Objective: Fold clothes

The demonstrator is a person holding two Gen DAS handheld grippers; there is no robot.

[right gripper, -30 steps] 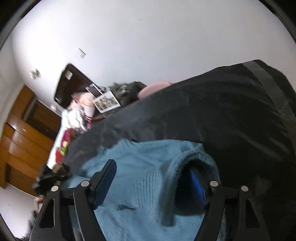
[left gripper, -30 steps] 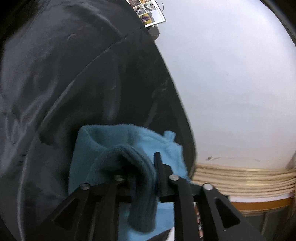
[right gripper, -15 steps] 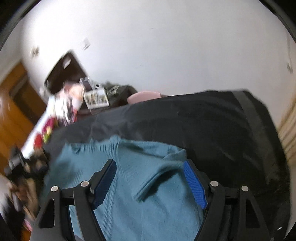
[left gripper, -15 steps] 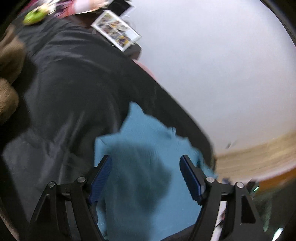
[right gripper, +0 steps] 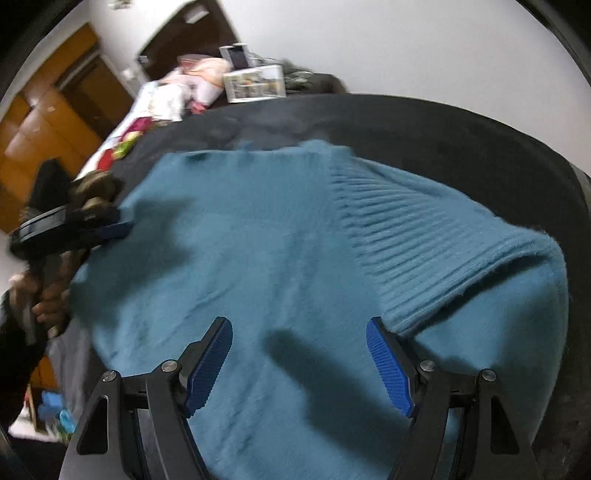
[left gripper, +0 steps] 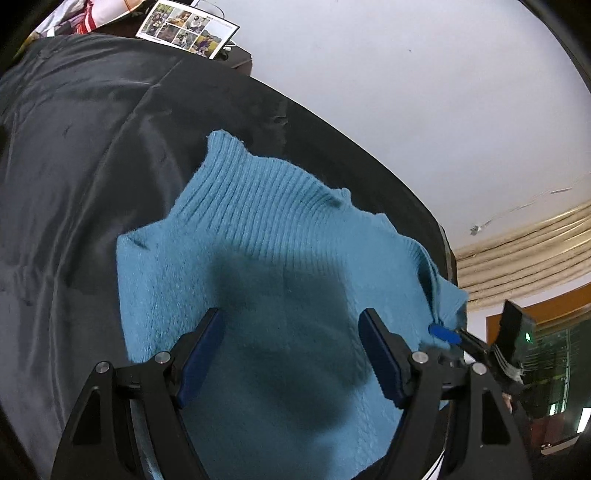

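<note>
A teal knitted sweater [left gripper: 266, 236] lies spread on a black cloth-covered surface [left gripper: 92, 147], its ribbed band toward the far side. My left gripper [left gripper: 288, 347] is open and empty just above the sweater. In the right wrist view the sweater [right gripper: 266, 251] fills the middle, with a ribbed part folded over at the right. My right gripper [right gripper: 299, 358] is open and empty above it. The right gripper also shows at the right edge of the left wrist view [left gripper: 447, 334], and the left gripper at the left edge of the right wrist view [right gripper: 74, 225].
A sheet of printed photos [left gripper: 188, 27] lies beyond the far edge of the black surface, also seen in the right wrist view [right gripper: 255, 83]. A heap of pink and white things [right gripper: 177, 92] and wooden doors [right gripper: 48, 114] stand at the left. A white wall [left gripper: 406, 92] is behind.
Both grippers have let go of the sweater and opened. The sweater now lies flat on the black surface, and both grippers have drawn back above it.
</note>
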